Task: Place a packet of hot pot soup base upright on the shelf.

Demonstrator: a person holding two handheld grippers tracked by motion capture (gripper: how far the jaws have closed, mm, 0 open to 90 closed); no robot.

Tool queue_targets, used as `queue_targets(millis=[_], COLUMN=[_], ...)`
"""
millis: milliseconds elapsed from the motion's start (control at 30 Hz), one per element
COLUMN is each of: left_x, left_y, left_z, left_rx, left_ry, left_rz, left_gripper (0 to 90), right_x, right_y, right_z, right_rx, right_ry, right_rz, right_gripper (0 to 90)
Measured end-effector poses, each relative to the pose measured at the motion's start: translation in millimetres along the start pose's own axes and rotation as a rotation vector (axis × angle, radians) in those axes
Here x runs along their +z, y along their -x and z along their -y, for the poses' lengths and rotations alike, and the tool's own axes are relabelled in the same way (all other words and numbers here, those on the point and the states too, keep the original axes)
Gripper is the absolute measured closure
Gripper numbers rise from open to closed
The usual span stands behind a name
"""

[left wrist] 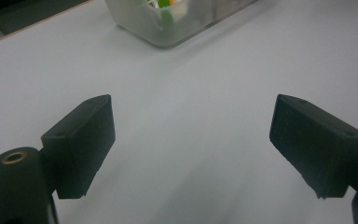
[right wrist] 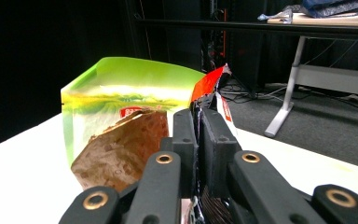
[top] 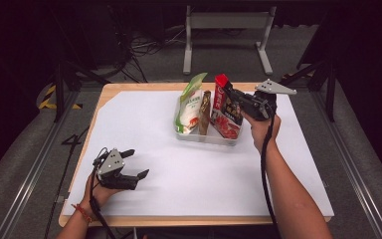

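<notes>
Your left gripper [top: 132,163] rests low on the white table [top: 144,124], jaws spread wide around nothing. Mid-table, the clear tray [top: 206,137] stands a green packet [top: 190,107], a brown packet [top: 205,113] and a red packet [top: 225,109] upright, side by side. Your right gripper [top: 235,95] has its jaws pinched on the red packet's upper edge.
</notes>
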State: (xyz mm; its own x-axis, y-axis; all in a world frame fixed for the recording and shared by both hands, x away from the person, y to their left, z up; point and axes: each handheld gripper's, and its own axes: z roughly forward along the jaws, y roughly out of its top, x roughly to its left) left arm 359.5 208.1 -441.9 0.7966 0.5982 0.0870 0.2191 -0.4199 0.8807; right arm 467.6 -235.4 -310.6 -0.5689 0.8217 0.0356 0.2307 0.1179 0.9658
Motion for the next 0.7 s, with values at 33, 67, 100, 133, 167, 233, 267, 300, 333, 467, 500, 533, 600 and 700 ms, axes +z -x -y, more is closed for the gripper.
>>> queue_targets(millis=[33, 67, 100, 133, 167, 233, 267, 300, 333, 467, 500, 533, 600, 700], left_x=[0.3, 0.6, 0.7, 0.9, 1.0, 1.3, 1.5, 1.7, 1.7, 1.3, 1.1, 0.9, 0.4, -0.1], left_y=[0.2, 0.6, 0.7, 0.8, 0.8, 0.7, 0.9, 1.1, 1.3, 1.2, 1.1, 1.1, 1.1, 0.8], left_z=[-0.2, -0.2, -0.2, -0.3, -0.3, -0.5, -0.5, -0.6, -0.7, -0.5, -0.3, -0.2, 0.2, 0.4], left_rx=[0.004, 0.003, 0.006, 0.008, 0.009, 0.008, 0.007, 0.008, 0.008, 0.008, 0.008, 0.008, 0.007, 0.010], left_ry=[-0.003, -0.005, -0.005, -0.006, -0.007, -0.007, -0.007, -0.007, -0.009, -0.011, -0.012, -0.013, -0.012, -0.013], left_rz=[0.002, 0.003, 0.003, 0.003, 0.002, 0.002, 0.003, 0.006, 0.006, 0.002, 0.001, -0.001, -0.002, -0.003], left_gripper=[15.1, 15.1, 15.1, 15.1, 15.1, 15.1, 15.1, 15.1, 15.1, 15.0, 15.0, 15.1, 15.0, 15.1], right_x=[-0.8, -1.7, -3.1, -3.8, -4.9, -7.8, -9.2, -10.3, -11.5, -15.2, -16.0, -16.5, -17.7, -19.1], right_y=[0.3, 1.2, 2.0, 2.7, 3.6, 5.1, 5.8, 6.3, 6.8, 5.3, 4.7, 4.4, 4.2, 4.3], right_z=[0.5, 1.3, 2.0, 2.8, 3.7, 4.8, 5.3, 5.6, 5.9, 5.3, 5.0, 5.0, 4.7, 4.4], right_rx=[0.002, 0.007, 0.011, 0.012, 0.010, 0.007, 0.001, -0.004, -0.008, -0.033, -0.041, -0.040, -0.032, -0.022], right_ry=[-0.002, 0.000, -0.004, -0.002, -0.003, -0.007, -0.013, -0.015, -0.018, -0.032, -0.036, -0.036, -0.038, -0.037], right_rz=[0.004, 0.005, 0.006, 0.006, 0.008, 0.012, 0.020, 0.025, 0.024, 0.031, 0.035, 0.034, 0.028, 0.021], right_gripper=[84.2, 83.7, 83.3, 82.7, 82.1, 80.3, 79.4, 79.1, 79.1, 77.4, 77.0, 76.1, 74.2, 73.5])
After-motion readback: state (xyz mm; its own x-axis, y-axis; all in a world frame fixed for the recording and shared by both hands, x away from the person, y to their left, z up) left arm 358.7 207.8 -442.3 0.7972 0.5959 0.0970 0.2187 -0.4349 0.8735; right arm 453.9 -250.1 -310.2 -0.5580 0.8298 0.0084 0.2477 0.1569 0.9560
